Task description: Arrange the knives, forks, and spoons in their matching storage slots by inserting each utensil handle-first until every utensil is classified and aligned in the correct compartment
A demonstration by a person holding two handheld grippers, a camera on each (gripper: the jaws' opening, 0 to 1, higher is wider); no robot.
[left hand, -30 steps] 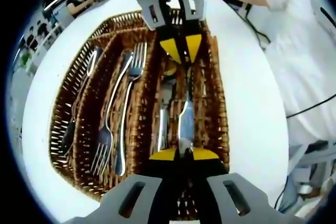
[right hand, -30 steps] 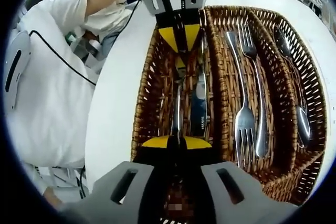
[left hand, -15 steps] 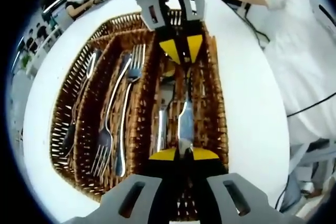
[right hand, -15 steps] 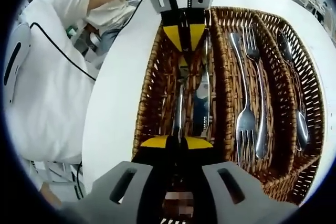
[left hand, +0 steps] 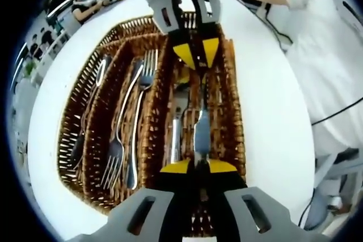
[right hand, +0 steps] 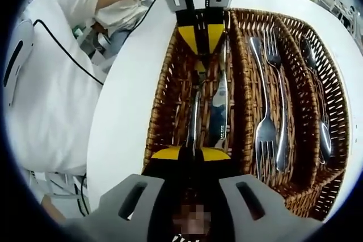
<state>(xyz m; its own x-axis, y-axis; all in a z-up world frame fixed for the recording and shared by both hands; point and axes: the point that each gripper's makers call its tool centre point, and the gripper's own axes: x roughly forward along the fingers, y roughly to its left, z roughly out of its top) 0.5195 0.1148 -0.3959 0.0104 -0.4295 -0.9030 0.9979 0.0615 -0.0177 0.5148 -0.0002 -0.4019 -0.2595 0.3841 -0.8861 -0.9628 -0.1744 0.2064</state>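
Basket: a brown wicker tray (left hand: 148, 114) (right hand: 241, 106) with three long compartments is seen lying on the white round surface (left hand: 272, 117) (right hand: 122, 111).

Knife compartment: two knives are seen side by side in the compartment nearest the person. One knife (left hand: 202, 128) (right hand: 194, 120) is gripped at both ends; the second knife (left hand: 176, 131) (right hand: 218, 114) lies just beside it on the wicker floor.

Fork compartment: two forks (left hand: 127, 134) (right hand: 271, 106) are seen lying lengthwise in the middle compartment, close together, their tines pointing in opposite directions.

Spoon compartment: a spoon (left hand: 88, 111) (right hand: 317, 100) is seen lying lengthwise in the outermost compartment.

Left hand-held gripper (left hand: 198, 166) (right hand: 201, 46): its yellow-tipped jaws are seen clenched on one end of the gripped knife, over the knife compartment. In the right gripper view it enters from the top, pointing down into the same compartment.

Right hand-held gripper (right hand: 191, 153) (left hand: 196, 55): its yellow-tipped jaws are seen clenched on the opposite end of the same knife. In the left gripper view it enters from the top, facing the left one along the compartment.

Knife position: the gripped knife is held lengthwise in line with the compartment walls, between the two facing grippers; whether it touches the basket floor cannot be told.

Person: a white sleeve and torso (left hand: 323, 55) (right hand: 51, 83) with a black cable across it are seen beside the surface.
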